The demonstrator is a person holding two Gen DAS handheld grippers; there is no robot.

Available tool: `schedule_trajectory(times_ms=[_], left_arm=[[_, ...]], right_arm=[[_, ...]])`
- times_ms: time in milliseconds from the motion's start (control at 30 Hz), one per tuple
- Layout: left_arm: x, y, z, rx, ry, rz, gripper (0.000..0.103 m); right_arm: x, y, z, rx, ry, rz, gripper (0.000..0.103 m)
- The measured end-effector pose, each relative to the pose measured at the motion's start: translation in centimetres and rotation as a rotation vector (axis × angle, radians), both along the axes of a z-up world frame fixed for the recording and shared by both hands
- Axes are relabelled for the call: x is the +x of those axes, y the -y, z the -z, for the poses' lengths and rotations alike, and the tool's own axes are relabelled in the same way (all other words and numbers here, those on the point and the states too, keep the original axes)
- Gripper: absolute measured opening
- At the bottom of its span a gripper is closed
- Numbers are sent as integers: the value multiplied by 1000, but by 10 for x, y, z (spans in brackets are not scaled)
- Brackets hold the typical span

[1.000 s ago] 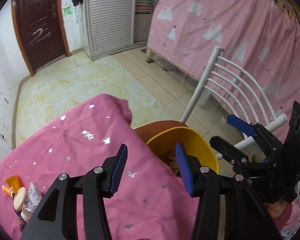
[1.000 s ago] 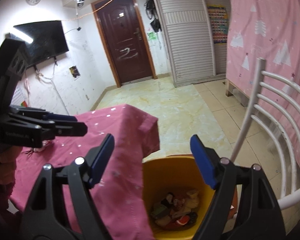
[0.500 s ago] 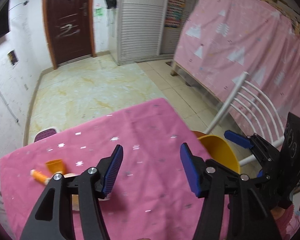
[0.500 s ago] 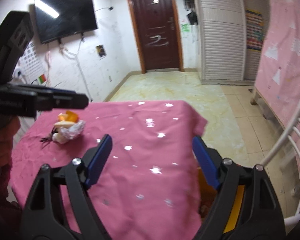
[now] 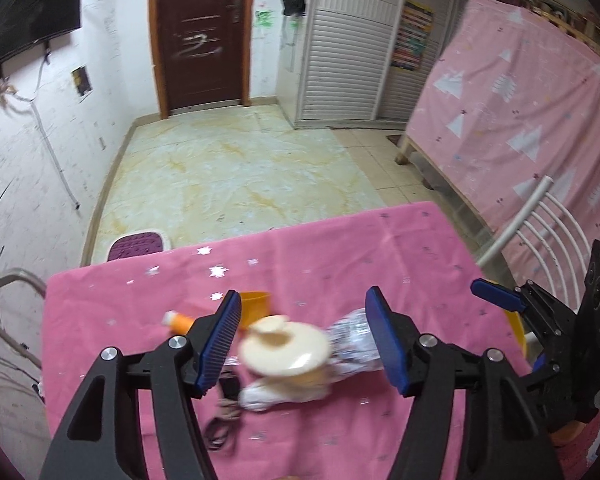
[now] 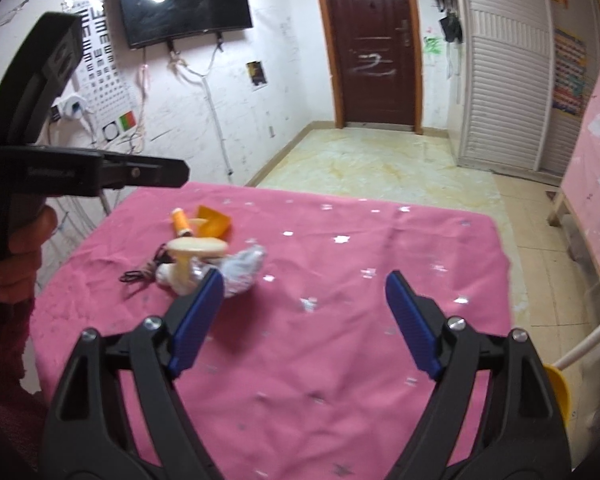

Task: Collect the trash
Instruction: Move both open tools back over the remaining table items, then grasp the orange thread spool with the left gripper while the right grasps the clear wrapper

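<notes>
A small trash pile lies on the pink tablecloth (image 5: 380, 256): a cream round lid (image 5: 284, 346), crumpled foil (image 5: 354, 340), an orange cup (image 5: 254, 308), a small orange bottle (image 5: 178, 322) and a black cord (image 5: 220, 428). My left gripper (image 5: 302, 295) hovers above the pile with its jaws opening and gripping nothing. In the right wrist view the lid (image 6: 198, 246) and foil (image 6: 242, 268) sit just ahead and left of my right gripper (image 6: 304, 278), which is open and empty. The left gripper (image 6: 156, 170) hangs above the table's left edge.
The yellow bin's rim (image 6: 558, 384) shows off the table's right edge beside a white chair (image 5: 540, 216). A purple stool (image 5: 138, 244) stands beyond the table's far side. A hand (image 6: 16, 264) holds the left gripper. Open tiled floor lies beyond.
Both grippers have swung left, away from the yellow bin and over the table. The trash pile has come into view under them. The left jaws have widened.
</notes>
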State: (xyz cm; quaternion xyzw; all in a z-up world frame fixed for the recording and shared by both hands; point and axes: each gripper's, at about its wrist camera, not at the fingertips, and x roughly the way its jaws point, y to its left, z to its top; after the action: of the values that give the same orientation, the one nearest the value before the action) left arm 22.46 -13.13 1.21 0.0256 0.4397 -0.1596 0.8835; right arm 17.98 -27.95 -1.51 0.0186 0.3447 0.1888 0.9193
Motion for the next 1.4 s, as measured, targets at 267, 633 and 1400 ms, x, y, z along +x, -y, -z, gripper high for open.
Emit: schedule_trajectory(times_ms=[267, 633, 1400], left_arm=[[18, -46, 21, 3, -35, -72, 59], [44, -67, 70, 52, -150, -143, 59], [56, -63, 93, 134, -157, -149, 10]], right_arm=[[14, -45, 8, -11, -40, -80, 84], [28, -67, 23, -55, -96, -121, 84], [28, -74, 28, -94, -107, -125, 32]])
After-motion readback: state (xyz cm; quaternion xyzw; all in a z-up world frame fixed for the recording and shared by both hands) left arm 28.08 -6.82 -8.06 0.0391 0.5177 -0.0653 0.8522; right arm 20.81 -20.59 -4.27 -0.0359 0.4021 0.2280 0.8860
